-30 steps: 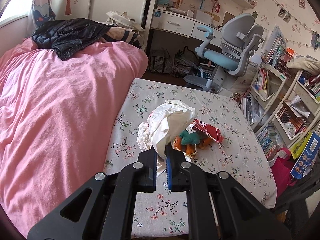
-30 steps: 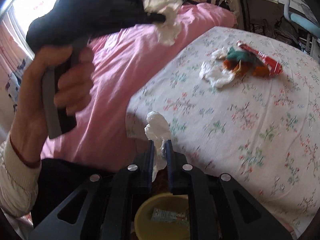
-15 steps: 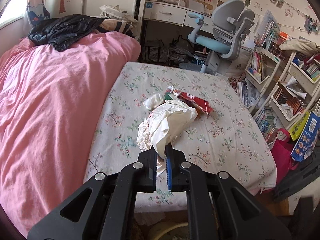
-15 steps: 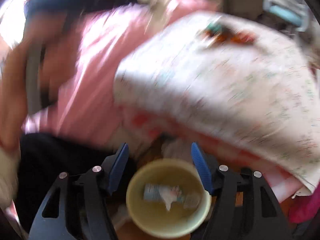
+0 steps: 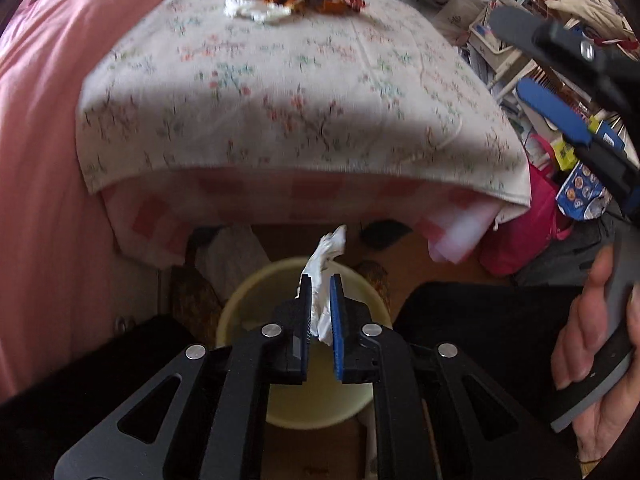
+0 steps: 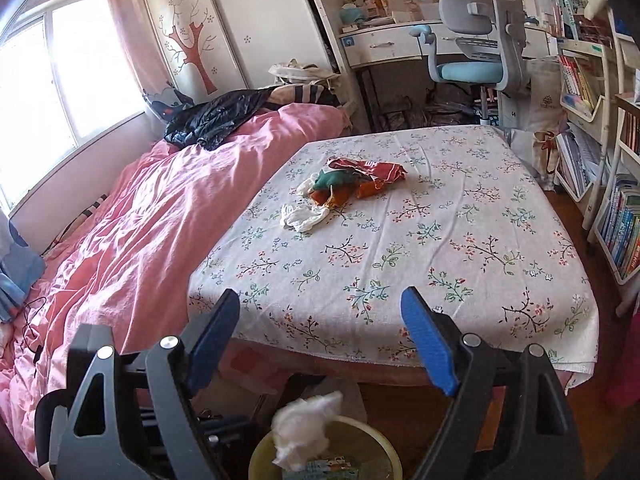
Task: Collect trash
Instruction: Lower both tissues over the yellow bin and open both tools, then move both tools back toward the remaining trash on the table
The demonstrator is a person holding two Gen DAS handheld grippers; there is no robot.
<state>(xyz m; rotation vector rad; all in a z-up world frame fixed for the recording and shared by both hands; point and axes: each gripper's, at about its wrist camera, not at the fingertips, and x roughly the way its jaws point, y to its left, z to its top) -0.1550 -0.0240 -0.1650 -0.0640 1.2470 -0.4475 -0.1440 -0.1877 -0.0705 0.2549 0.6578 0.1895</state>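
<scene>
Left wrist view: big flowered surface (image 5: 288, 92) fills the top half, pink bed (image 5: 36, 92) at 9 o'clock, yellow bin (image 5: 240, 312) on the floor at 6 o'clock, right under the left gripper (image 5: 320, 312). Its fingers are nearly closed w/ a crumpled white paper (image 5: 326, 256) pinched between the pads; the wad sticks up past the tips, over the bin's far rim. Log hints the jaws are just starting to open, but the paper is still clamped in frame.

Step in hand, as I read it: drop this wad in the bin. To do it well:
- Wad sits near the far rim, so ease it toward the bin centre before letting go.
- Open wide, not a crack; toothed pads may snag thin paper, so a small shake could help.
- Check it lands inside, not on the floor.

Right wrist view: right gripper (image 6: 320, 332) has fingers spread wide and opening further, nothing between them. A white tissue wad (image 6: 304, 432) sits atop the bin at 6 o'clock, so stuff piled high may tip out.

Remaining trash pile (image 6: 348, 184) (red wrapper, orange and green bits, white tissue) lies mid-surface at 12 o'clock, well apart from both grippers. Prob. next target for the empty right one.
</scene>
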